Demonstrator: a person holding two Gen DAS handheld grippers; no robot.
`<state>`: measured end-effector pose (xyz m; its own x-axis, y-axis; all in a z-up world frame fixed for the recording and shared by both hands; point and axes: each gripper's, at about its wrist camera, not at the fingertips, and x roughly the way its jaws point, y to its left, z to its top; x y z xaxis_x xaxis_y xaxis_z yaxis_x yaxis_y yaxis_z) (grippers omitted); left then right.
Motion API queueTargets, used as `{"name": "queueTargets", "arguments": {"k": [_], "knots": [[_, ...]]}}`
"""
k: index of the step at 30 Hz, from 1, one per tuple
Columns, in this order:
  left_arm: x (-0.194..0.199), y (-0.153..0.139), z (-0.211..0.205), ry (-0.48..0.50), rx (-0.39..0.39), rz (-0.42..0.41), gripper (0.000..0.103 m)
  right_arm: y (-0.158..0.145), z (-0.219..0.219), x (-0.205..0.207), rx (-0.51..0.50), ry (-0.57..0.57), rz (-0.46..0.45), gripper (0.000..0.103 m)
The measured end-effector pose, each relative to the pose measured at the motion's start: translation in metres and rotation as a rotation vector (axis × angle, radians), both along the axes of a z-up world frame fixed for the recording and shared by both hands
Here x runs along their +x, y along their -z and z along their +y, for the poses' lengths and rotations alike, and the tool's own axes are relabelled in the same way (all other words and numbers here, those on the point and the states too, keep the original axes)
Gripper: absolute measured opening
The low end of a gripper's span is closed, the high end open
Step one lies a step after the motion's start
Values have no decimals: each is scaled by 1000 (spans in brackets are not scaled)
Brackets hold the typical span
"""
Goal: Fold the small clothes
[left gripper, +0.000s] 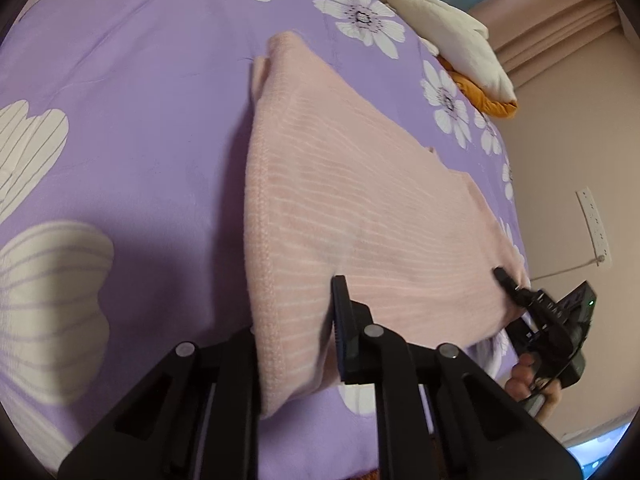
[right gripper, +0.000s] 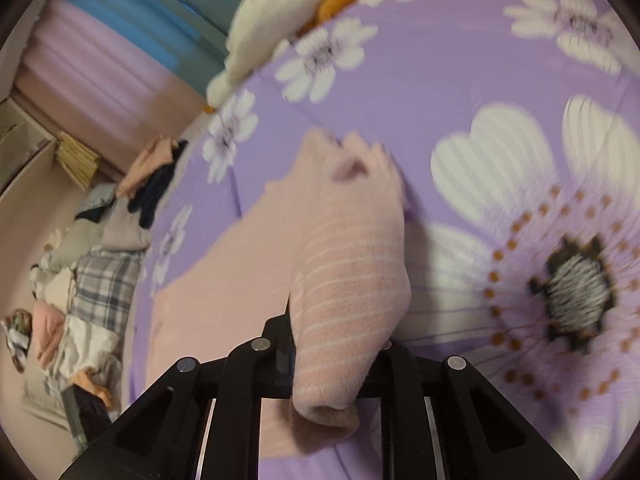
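Now both grippers' fingers [left gripper: 340, 320] pinch the pink garment's [left gripper: 340, 184] near edge.

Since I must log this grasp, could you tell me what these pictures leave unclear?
- Left wrist view: the left tongs have one finger hidden under the pink garment.
- Right wrist view: the garment's bunched fold covers the right tongs' fingertips; motion blur smears the clothes pile.

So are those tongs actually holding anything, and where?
Yes. Both hold the pink striped garment: the left tongs pinch its near hem, and the right tongs grip a bunched fold at its other near corner.
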<state>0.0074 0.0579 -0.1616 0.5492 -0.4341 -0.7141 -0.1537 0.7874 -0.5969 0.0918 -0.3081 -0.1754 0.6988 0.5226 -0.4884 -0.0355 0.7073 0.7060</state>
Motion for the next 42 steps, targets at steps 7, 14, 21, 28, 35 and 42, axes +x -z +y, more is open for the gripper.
{"name": "queueTargets", "arguments": {"k": [7, 14, 21, 28, 35, 42], "knots": [[-23, -1, -36, 124, 9, -7, 14, -44, -25, -32, -31, 77, -117, 18], [-27, -6, -29, 113, 58, 21, 19, -80, 9, -42, -247, -1, -226, 18], [-37, -21, -5, 8, 105, -4, 39, -108, 68, -39, -276, -201, -315, 18], [-46, -28, 19, -77, 140, -9, 46, -104, 148, -50, -410, -403, -342, 18], [-48, -24, 32, -119, 173, 9, 48, -63, 210, -58, -502, -601, -242, 18], [-50, -23, 36, -122, 172, 18, 52, -42, 218, -60, -500, -652, -167, 32]]}}
